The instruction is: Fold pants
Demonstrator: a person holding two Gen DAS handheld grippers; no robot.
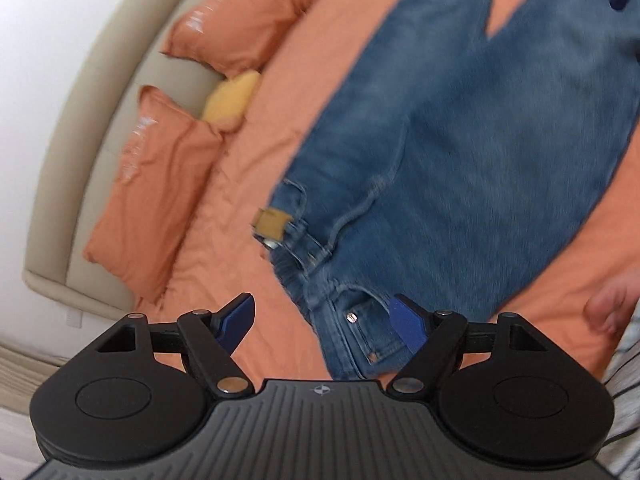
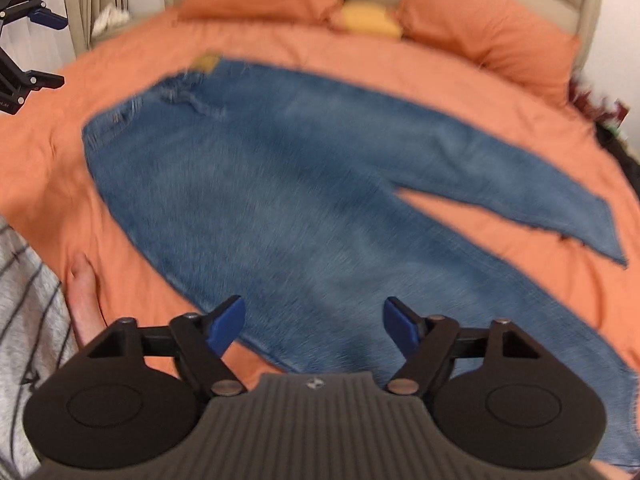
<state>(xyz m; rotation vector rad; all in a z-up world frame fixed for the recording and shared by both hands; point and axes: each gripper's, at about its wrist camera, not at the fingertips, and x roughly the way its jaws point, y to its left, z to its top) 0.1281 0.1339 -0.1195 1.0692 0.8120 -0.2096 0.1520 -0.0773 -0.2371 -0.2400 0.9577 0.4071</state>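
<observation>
My pants (image 2: 304, 184) are a faded mid-blue denim with a tan leather patch (image 1: 273, 223) at the waistband, spread on an orange bedcover (image 2: 500, 128) with 2 matching orange pillows (image 1: 160, 196) and a yellow cushion (image 2: 370, 20) between them. The headboard (image 1: 100, 92) behind is beige. Both my left gripper (image 1: 326, 326) and right gripper (image 2: 314, 326) are black with blue fingertip pads (image 2: 226, 324), and my sleeve (image 2: 28, 300) is light grey with thin dark stripes.
</observation>
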